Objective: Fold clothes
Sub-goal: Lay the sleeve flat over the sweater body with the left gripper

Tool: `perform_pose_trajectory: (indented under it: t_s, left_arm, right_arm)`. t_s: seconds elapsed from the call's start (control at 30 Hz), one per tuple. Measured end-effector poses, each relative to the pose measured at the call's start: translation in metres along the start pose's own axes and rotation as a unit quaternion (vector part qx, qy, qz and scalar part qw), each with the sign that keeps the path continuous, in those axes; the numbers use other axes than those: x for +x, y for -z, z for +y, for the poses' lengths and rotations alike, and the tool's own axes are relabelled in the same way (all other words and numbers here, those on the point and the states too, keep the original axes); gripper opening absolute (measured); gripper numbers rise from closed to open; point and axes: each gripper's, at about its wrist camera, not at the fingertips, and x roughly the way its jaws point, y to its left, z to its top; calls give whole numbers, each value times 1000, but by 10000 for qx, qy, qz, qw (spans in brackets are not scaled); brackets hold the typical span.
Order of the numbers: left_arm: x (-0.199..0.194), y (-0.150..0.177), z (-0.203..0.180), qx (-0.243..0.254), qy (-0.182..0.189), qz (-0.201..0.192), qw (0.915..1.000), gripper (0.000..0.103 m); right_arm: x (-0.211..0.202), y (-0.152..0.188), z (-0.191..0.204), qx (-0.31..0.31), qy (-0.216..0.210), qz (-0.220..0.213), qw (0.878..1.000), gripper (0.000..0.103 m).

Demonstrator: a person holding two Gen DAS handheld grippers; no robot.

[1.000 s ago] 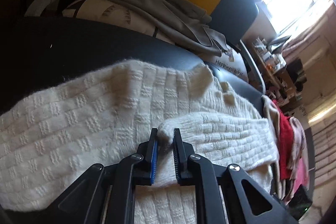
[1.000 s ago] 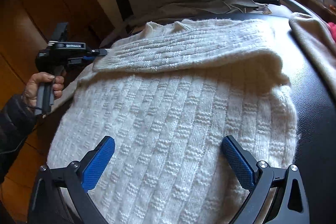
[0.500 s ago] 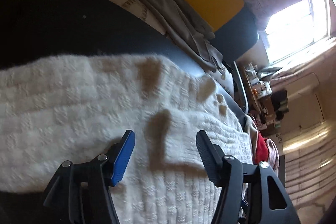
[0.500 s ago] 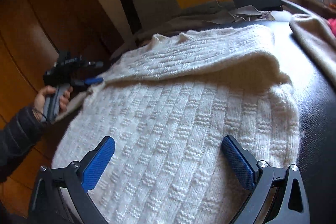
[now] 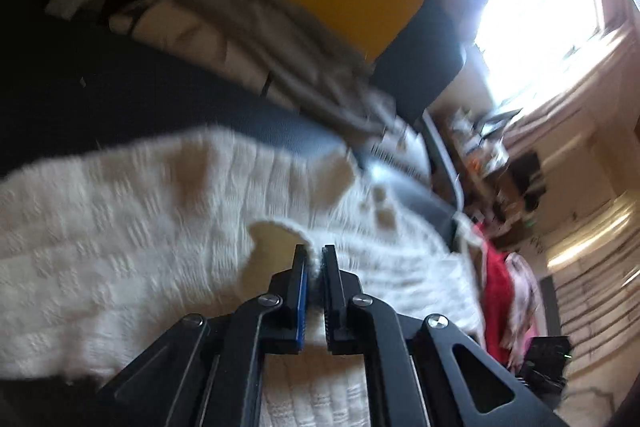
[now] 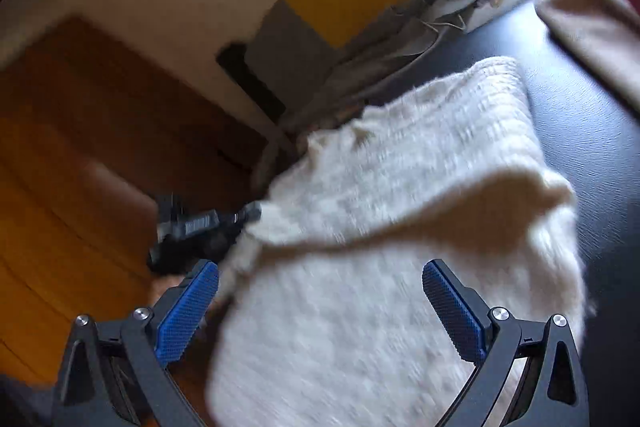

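The dark desk (image 6: 580,131) fills the right side of the right wrist view, and most of it lies under the cream knitted sweater (image 6: 360,307), which spreads from the frame's centre down to its lower edge. One part is already folded across the body as a band running from centre left to upper right of that view. Beyond the sweater, in the upper middle, a heap of grey clothes (image 5: 304,59) leans against a grey, yellow and dark cushion (image 5: 356,3), and a red garment (image 5: 496,291) sits at the right edge of the left wrist view.

The left claw (image 5: 315,259), at the lower centre of its own view, is pressed together on a thin edge of the sweater's folded band, the knit lifted into a small arch just left of the pads. The right claw (image 6: 320,307) hovers spread wide over the sweater's lower body, with nothing between its fingers (both views are smeared by motion).

The risk, as I judge it, lies in that slim pinch: loose knit can slide out of the pads if pulled quickly, and the band would flop back. With the right claw pinning nothing, a pull from the left could also drag the whole sweater toward the desk's edge and undo the fold already laid.
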Motion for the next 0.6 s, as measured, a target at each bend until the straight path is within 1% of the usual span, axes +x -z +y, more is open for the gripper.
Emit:
perform_pose_trajectory:
  t_s: [0.1, 0.17, 0.2, 0.27, 0.3, 0.33, 0.37, 0.4, 0.43, 0.47, 0.5, 0.53, 0.6]
  left_arm:
    - [-20, -3, 5, 48, -30, -245, 9997, 1]
    - [-31, -3, 10, 98, -98, -359, 9993, 1]
    - [-31, -2, 13, 97, -156, -311, 9993, 1]
    - [-24, 3, 21, 62, -222, -80, 9997, 0]
    - [-19, 7, 23, 70, -226, 85, 9997, 8]
    - [-13, 12, 24, 75, -269, 225, 9994, 21]
    - [-10, 15, 26, 61, -318, 301, 9990, 25]
    - [-7, 17, 29, 36, -351, 346, 9988, 31]
    - [-5, 18, 32, 10, -384, 391, 9985, 40]
    - [-4, 19, 36, -51, -367, 417, 9984, 45]
    - [-3, 20, 38, -132, -284, 441, 9985, 52]
    - [-1, 20, 40, -177, -220, 482, 9984, 57]
    - [2, 19, 40, -87, -304, 525, 9981, 60]
  right_arm:
    - [18, -14, -17, 684, -89, -24, 9976, 103]
    - [27, -22, -25, 974, -34, -169, 9951, 103]
    - [29, -26, -30, 1108, 67, -271, 9935, 103]
    - [33, -35, -40, 1389, 243, -470, 9889, 103]
    - [33, -37, -44, 1569, 261, -555, 9857, 103]
    - [33, -38, -47, 1691, 269, -625, 9833, 103]
    - [32, -37, -46, 1685, 252, -658, 9832, 103]
    - [32, -36, -44, 1655, 252, -683, 9835, 103]
    - [32, -34, -41, 1583, 285, -680, 9846, 103]
    - [33, -33, -40, 1535, 315, -653, 9855, 103]
    - [34, -32, -38, 1475, 357, -616, 9865, 103]
    - [34, -32, -36, 1409, 395, -588, 9875, 103]
    - [34, -32, -34, 1306, 470, -569, 9887, 103]
